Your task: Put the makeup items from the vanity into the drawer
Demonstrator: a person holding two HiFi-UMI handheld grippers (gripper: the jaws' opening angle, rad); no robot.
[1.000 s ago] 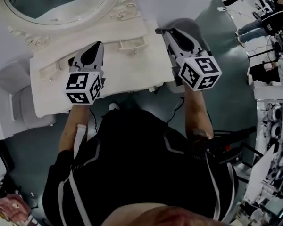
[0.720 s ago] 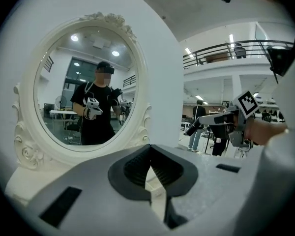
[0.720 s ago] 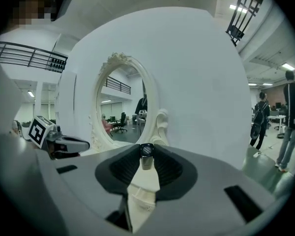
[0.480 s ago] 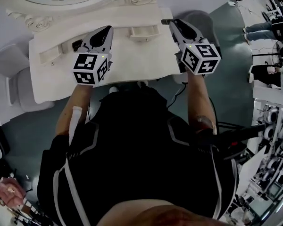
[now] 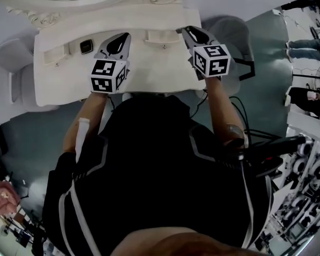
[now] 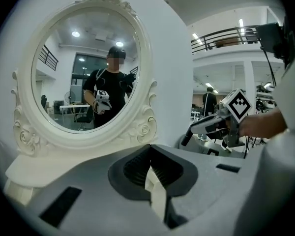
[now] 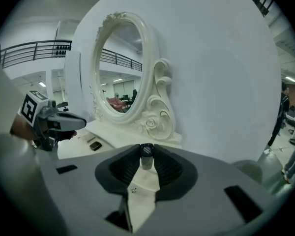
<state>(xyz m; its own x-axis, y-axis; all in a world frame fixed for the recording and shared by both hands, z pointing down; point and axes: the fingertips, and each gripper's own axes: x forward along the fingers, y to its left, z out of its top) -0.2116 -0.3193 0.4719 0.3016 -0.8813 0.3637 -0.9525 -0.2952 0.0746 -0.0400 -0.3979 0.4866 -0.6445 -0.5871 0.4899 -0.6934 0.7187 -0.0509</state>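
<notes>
The white vanity top (image 5: 149,71) lies under both grippers. My right gripper (image 7: 146,154) is shut on a small pale tube with a dark cap (image 7: 146,151), held upright at the jaw tips; in the head view this gripper (image 5: 185,32) hovers over the vanity's right part. My left gripper (image 6: 150,149) has its jaws together with nothing between them, and it (image 5: 119,40) points at the back of the vanity. A small dark compact (image 5: 86,46) lies on the top just left of the left gripper; it also shows as the compact (image 7: 95,145) in the right gripper view.
An oval mirror in a carved white frame (image 6: 83,73) stands at the vanity's back. Two small drawer boxes (image 5: 161,36) (image 5: 56,57) sit along the back edge. A grey chair (image 5: 229,28) stands to the right, another seat (image 5: 21,97) to the left. People stand far off at the right.
My right gripper has moved left, from beside the vanity's right edge to over its top. The left gripper has edged toward the back. The dark compact has come into view.
</notes>
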